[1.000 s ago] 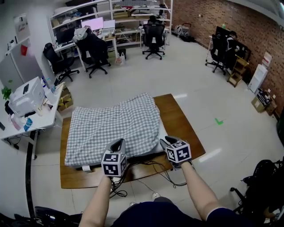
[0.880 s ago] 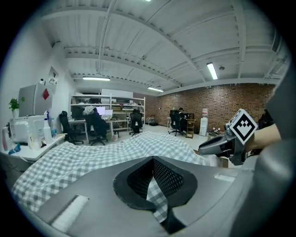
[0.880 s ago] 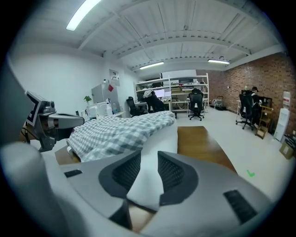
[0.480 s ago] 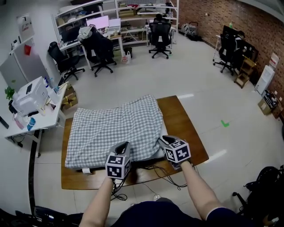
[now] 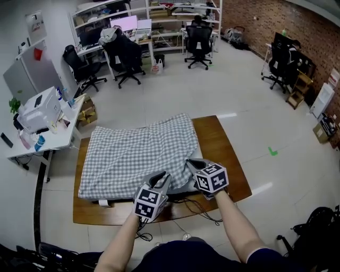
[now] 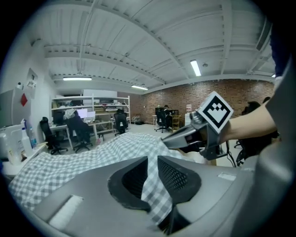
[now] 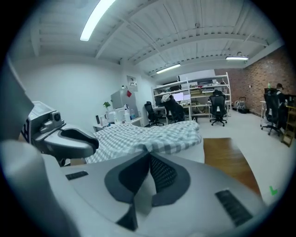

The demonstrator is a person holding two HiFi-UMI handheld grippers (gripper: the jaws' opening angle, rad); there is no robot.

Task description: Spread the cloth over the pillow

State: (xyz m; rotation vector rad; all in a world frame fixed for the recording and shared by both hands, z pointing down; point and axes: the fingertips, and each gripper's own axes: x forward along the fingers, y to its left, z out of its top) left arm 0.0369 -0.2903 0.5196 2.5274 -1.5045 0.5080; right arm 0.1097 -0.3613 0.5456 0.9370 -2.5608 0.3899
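Cloth (image 5: 138, 154), checked, lies over the pillow (image 7: 200, 149) on the wooden surface (image 5: 219, 142). The right gripper (image 5: 190, 163) jaws have just closed on its near edge. The left gripper (image 5: 162, 178) jaws have just been parting, cloth between them.

1. We find the cloth (image 5: 138, 154) lying on the pillow (image 7: 190, 154), and the pillow on the table (image 5: 223, 154), which stands mid-floor.
2. Cloth and pillow take up the table's 9 o'clock side. The tabletop lies uncovered toward 3 o'clock.
3. The pillow's edge reaches out past the cloth toward 3 o'clock.
4. Cables (image 5: 187, 202) lie over the table's edge at 6 o'clock, nearest us.
5. At 9 o'clock, near the table, we see a desk (image 5: 58, 139) with a printer (image 5: 38, 110) on it.
6. From 11 to 12 o'clock, well apart from the table, three office chairs (image 5: 125, 56) stand before the shelves (image 5: 133, 10).
7. At 2 o'clock a further chair (image 5: 279, 61) stands by the wall.
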